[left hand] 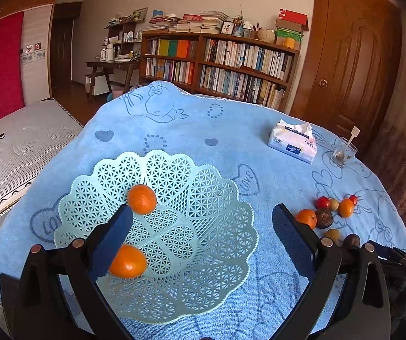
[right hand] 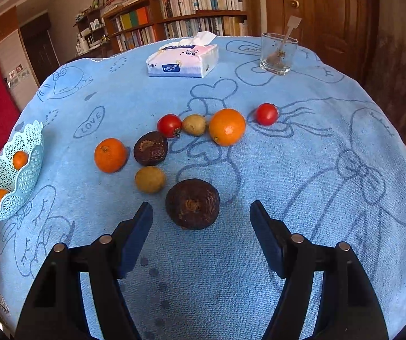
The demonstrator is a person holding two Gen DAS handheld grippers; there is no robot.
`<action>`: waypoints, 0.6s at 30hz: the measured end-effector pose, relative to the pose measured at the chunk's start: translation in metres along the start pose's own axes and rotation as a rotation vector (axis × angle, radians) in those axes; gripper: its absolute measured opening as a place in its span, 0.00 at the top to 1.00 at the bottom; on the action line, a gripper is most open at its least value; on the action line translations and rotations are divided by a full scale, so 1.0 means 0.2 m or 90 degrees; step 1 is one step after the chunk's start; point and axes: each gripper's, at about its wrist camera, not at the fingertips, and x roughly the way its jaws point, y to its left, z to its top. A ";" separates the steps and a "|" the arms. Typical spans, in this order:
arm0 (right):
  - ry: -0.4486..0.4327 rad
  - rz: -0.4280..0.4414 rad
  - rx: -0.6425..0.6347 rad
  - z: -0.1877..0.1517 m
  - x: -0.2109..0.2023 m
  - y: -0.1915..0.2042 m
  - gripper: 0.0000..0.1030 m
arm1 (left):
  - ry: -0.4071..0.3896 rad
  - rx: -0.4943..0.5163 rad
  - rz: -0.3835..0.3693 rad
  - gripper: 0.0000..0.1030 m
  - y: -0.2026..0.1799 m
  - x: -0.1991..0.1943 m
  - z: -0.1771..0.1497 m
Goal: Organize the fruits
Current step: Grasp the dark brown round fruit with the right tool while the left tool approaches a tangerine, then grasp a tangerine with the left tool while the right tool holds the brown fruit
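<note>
A pale green lattice basket (left hand: pixel 219 226) sits on the blue towel and holds two oranges (left hand: pixel 142 199) (left hand: pixel 128 261). My left gripper (left hand: pixel 203 221) hovers open above the basket with nothing between its fingers. In the right wrist view, loose fruit lies on the towel: two oranges (right hand: pixel 110 155) (right hand: pixel 227 127), two tomatoes (right hand: pixel 169 125) (right hand: pixel 267 114), two small yellowish fruits (right hand: pixel 149 179) (right hand: pixel 194 125) and two dark brown wrinkled fruits (right hand: pixel 150 148) (right hand: pixel 192 203). My right gripper (right hand: pixel 201 215) stands open just short of the nearer dark fruit. The basket (right hand: pixel 27 181) shows at the far left.
A tissue pack (right hand: pixel 183 59) and a glass (right hand: pixel 278 53) holding a stick stand at the towel's far side. Beyond the table are a bookshelf (left hand: pixel 217 62) and a wooden door (left hand: pixel 353 56). A grey mattress (left hand: pixel 18 147) lies to the left.
</note>
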 end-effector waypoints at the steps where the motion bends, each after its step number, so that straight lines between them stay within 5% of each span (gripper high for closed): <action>1: 0.001 0.001 -0.007 0.00 0.01 0.01 0.36 | 0.000 0.006 -0.003 0.03 -0.02 0.00 0.00; 7: 0.022 0.018 -0.038 0.01 0.08 0.05 0.58 | 0.012 0.039 -0.024 0.03 -0.15 0.04 0.00; 18: -0.010 0.022 0.000 0.01 0.00 -0.06 0.59 | 0.047 0.126 -0.075 0.03 -0.46 0.14 -0.04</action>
